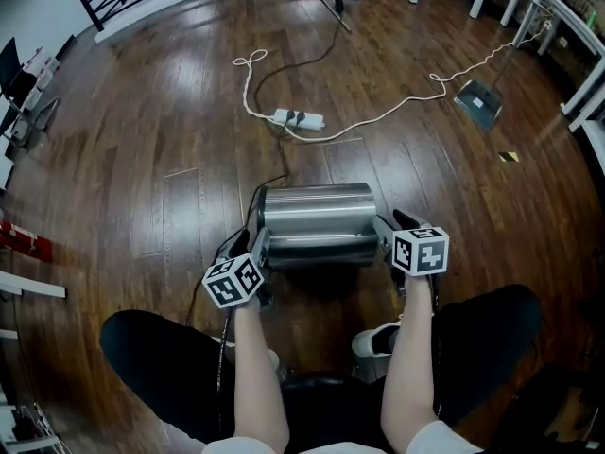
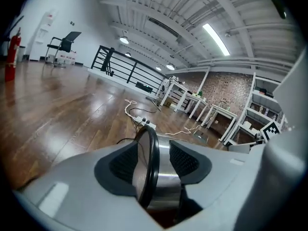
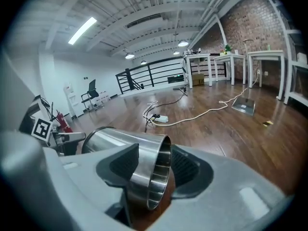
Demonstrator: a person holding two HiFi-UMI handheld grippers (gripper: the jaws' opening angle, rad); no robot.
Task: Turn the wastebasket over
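The steel wastebasket lies on its side on the wood floor in front of my knees. Its base end points left and its open mouth points right. My left gripper straddles the black base ring. The ring stands between the jaws, close to both pads, and I cannot make out whether they press on it. My right gripper straddles the mouth rim. The outer pad lies along the wall, while a gap shows between the inner pad and the rim. Both marker cubes face up in the head view.
A white power strip with cream and black cables trails over the floor beyond the basket. A dustpan lies at the far right near white table legs. My legs and a shoe are just behind the basket.
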